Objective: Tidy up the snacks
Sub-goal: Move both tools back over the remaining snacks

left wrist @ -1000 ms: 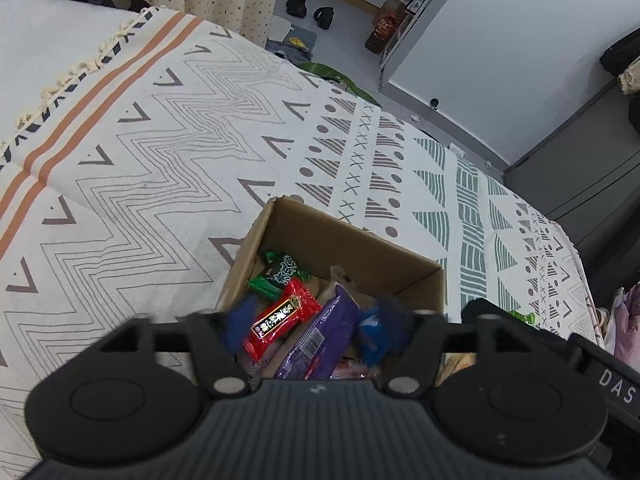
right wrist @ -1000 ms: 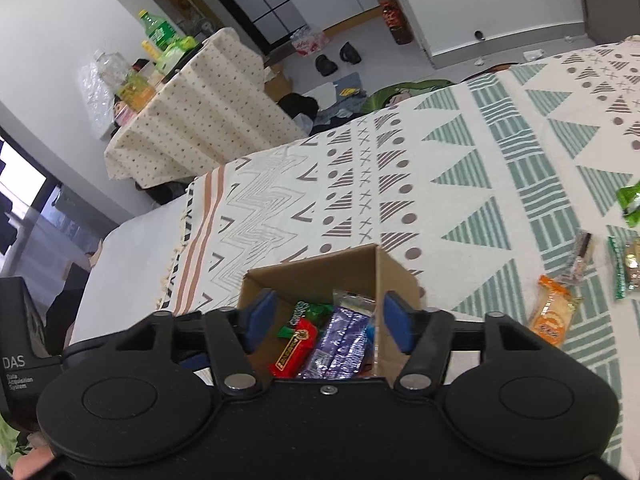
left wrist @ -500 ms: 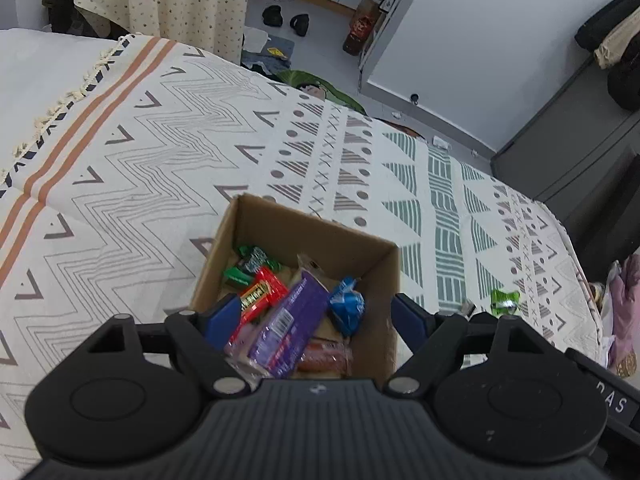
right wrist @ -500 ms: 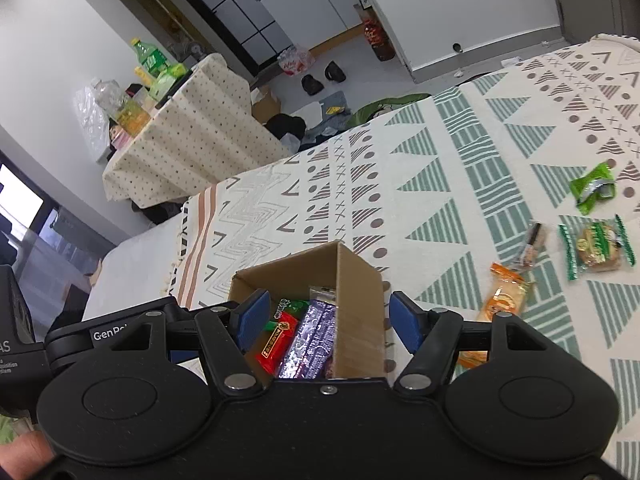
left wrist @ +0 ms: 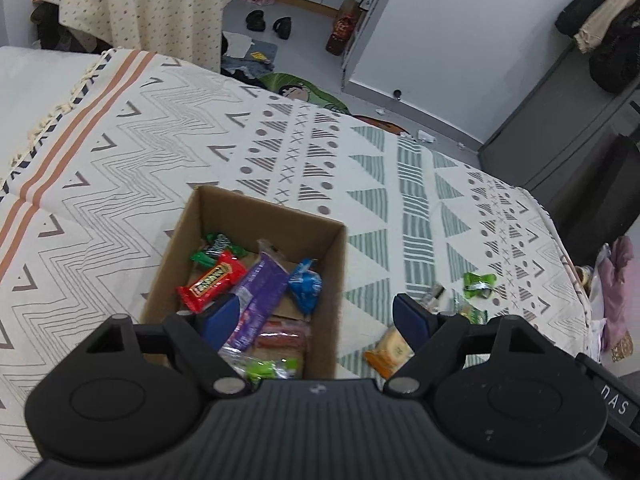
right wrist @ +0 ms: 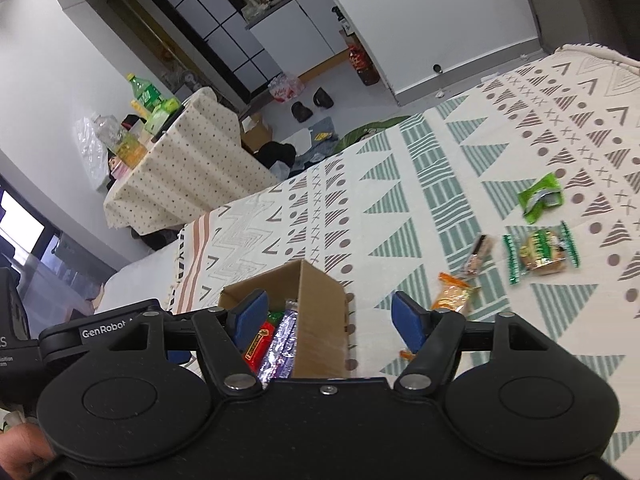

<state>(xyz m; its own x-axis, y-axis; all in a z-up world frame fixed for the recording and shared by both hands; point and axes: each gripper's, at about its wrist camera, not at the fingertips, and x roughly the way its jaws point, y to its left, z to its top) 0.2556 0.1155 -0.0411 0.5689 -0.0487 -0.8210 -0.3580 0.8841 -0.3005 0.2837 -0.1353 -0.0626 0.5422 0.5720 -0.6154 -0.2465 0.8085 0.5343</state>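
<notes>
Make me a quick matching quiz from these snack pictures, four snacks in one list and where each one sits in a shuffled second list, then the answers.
Snacks:
1. red bar
2. orange packet
3. purple pack
4. bright green wrapper

Places:
A. on the cloth, nearest the cardboard box
B. in the box, along its left side
C. on the cloth, farthest from the box
D. in the box, down its middle

Pairs: 1-B, 2-A, 3-D, 4-C

Patterned bedspread (left wrist: 248, 128); on it cardboard box (left wrist: 326, 280) at six o'clock, four loose snack packets (right wrist: 538, 250) at three o'clock.
</notes>
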